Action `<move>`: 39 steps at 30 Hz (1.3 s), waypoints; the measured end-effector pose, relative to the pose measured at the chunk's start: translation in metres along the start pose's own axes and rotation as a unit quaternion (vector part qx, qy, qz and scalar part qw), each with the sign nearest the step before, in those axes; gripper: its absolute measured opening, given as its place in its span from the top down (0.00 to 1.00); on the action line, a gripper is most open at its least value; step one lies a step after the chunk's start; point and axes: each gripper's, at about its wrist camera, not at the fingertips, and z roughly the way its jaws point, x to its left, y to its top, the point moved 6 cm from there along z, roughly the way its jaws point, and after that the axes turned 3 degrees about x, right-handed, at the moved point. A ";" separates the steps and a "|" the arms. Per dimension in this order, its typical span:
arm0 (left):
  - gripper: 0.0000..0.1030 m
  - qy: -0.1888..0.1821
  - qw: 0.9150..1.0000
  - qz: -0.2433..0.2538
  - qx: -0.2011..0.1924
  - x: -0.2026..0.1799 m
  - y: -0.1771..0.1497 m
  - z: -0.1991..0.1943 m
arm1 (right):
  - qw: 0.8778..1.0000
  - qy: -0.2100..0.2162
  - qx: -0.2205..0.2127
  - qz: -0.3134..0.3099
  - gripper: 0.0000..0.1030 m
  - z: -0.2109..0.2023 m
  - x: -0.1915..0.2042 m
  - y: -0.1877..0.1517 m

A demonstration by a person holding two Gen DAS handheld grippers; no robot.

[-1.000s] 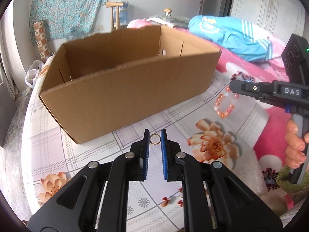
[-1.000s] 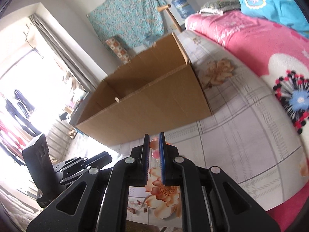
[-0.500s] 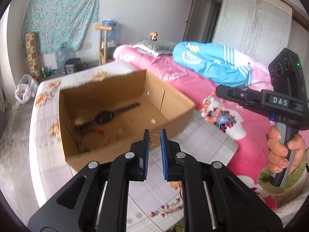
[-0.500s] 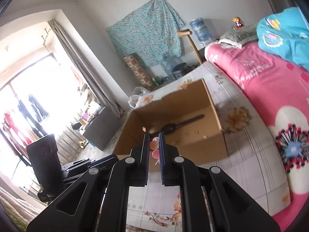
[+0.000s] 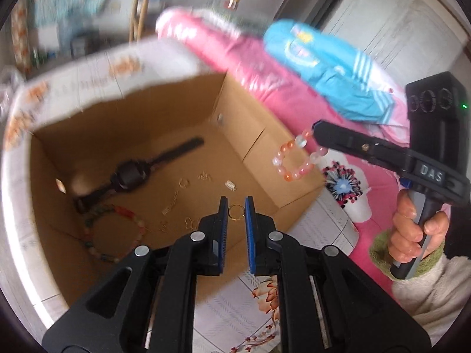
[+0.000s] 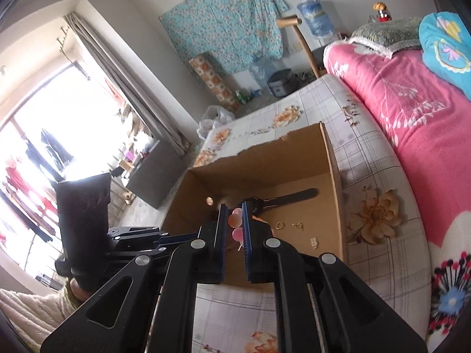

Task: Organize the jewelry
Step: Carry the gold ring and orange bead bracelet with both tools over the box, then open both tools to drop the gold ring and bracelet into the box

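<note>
My left gripper (image 5: 235, 206) is shut on a small gold ring (image 5: 236, 212) and holds it above the open cardboard box (image 5: 265, 135). My right gripper (image 6: 235, 214) is shut on a pink bead bracelet (image 6: 235, 220); in the left wrist view the bracelet (image 5: 294, 158) hangs from its fingers over the box's right corner. Inside the box lie a black watch (image 5: 132, 173), a bead bracelet (image 5: 117, 229) and several small gold pieces (image 5: 203, 176).
The box (image 6: 332, 176) stands on a checked floral cloth (image 6: 368, 176) over the bed. A pink blanket (image 6: 412, 103) and a blue garment (image 5: 338, 70) lie to the right. Clutter and a water bottle (image 6: 315, 17) stand by the far wall.
Both grippers have risen and moved over the box with the ring and bracelet held. The view now looks down into the box.
</note>
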 end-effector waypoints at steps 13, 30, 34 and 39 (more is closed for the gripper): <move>0.90 -0.020 0.979 -0.098 0.178 0.042 0.022 0.108 | 0.991 -0.073 0.084 -0.078 0.91 0.052 -0.043 0.046; 0.59 0.000 0.988 -0.112 0.101 0.038 0.014 0.067 | 0.980 -0.101 0.126 -0.117 0.91 0.077 -0.046 0.052; 0.55 0.018 0.994 -0.099 0.034 0.030 -0.007 0.028 | 0.966 -0.144 0.139 -0.166 0.90 0.087 -0.043 0.056; 0.53 0.054 0.993 -0.094 -0.047 0.028 -0.032 -0.022 | 0.944 -0.196 0.145 -0.224 0.90 0.082 -0.031 0.050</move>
